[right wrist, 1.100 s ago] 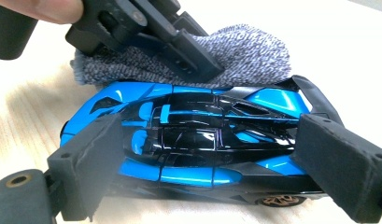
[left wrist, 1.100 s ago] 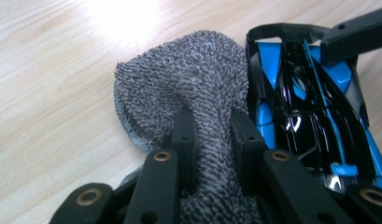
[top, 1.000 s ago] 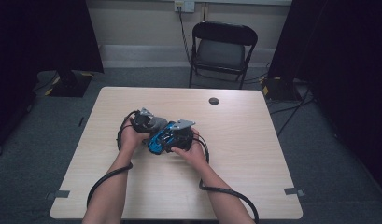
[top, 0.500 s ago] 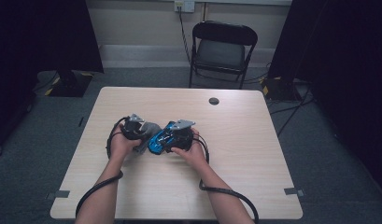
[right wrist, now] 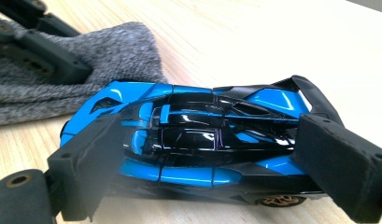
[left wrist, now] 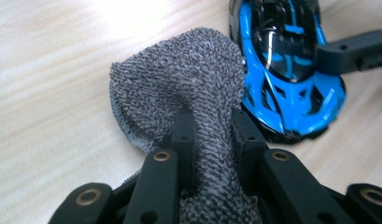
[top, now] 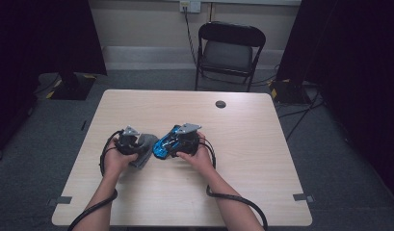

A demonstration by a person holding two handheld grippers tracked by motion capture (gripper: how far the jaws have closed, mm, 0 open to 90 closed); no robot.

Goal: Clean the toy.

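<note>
Left hand-held gripper point(left wrist: 212, 126) clamping grey cloth point(left wrist: 188, 88), shifted leftward, right hand-held gripper point(right wrist: 212, 154) gripping blue toy car point(right wrist: 193, 144), unmoved

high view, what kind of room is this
Probably a lab or studio set up for recording, not a home. A lone wooden table stands on grey carpet, a black folding chair against the wall behind it, dark curtains at both sides and cables trailing over the floor.
</note>
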